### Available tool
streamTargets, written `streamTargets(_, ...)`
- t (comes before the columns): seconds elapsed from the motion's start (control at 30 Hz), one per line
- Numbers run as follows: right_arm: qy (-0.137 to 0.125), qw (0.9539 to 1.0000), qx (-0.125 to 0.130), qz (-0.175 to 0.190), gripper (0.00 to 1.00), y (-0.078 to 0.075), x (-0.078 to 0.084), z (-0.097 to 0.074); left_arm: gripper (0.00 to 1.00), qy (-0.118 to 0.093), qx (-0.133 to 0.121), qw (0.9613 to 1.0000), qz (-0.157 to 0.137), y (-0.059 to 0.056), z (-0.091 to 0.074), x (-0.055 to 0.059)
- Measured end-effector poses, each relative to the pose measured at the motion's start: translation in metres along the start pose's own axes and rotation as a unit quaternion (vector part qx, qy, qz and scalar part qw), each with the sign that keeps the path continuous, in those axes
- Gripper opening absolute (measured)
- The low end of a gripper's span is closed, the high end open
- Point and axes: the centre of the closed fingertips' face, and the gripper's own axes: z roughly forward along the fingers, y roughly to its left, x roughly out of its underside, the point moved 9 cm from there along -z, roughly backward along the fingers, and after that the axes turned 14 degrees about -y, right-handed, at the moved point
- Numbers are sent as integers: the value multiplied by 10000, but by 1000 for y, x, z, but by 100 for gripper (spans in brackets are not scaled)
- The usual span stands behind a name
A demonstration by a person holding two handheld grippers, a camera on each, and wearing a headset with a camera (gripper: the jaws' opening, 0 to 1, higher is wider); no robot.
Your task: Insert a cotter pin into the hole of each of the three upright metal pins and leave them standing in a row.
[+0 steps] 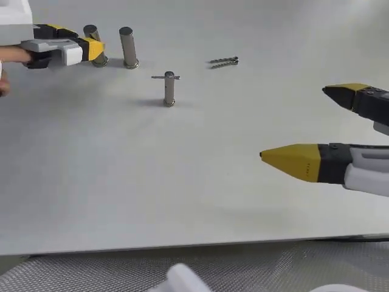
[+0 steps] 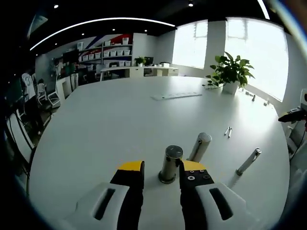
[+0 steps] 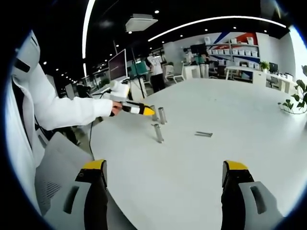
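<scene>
Left gripper (image 2: 161, 166) astride pin (image 2: 171, 162) (touching?), right gripper (image 3: 164, 166) spread

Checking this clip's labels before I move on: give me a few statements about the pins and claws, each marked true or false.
1. One upright metal pin already carries a cotter pin crosswise near its top. True.
2. The right claw grips a cotter pin. False: it is open, with nothing between its jaws.
3. The left claw has its jaws on either side of another upright pin. True.
4. The loose cotter pins lie in a tray. False: they lie on the bare table.
</scene>
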Motion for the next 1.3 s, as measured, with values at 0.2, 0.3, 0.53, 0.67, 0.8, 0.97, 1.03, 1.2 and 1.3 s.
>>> streamTargets(0.2,-23,10000,-40,-21,97,1,-1,3,13,-49,205,9997,-138,-4,4,1)
streamTargets(0.3,8,10000,-63,-36,97,2,-1,3,12,-71,220,9997,-102,-5,7,2)
streamTargets(0.53,43,9999,-98,-17,96,3,2,4,11,-115,157,9997,116,-5,9,1)
streamTargets(0.67,50,9999,-109,-38,95,3,2,3,10,-98,95,9998,149,-2,7,0)
streamTargets(0.8,10,9999,-108,-57,95,3,-1,2,10,-65,125,9998,103,-2,-1,-2)
streamTargets(0.97,-9,9999,-93,-64,95,1,-1,0,10,-180,612,9966,513,-11,-18,-15)
streamTargets(1.03,-16,9999,-90,-69,95,1,-2,0,10,-244,770,9952,545,-19,-27,-22)
streamTargets(1.2,-32,9999,-105,-84,95,1,-2,-1,10,-363,1066,9925,477,-37,-45,-40)
streamTargets(1.3,-30,9999,-119,-119,94,2,-1,-1,10,-597,1398,9874,448,-50,-56,-54)
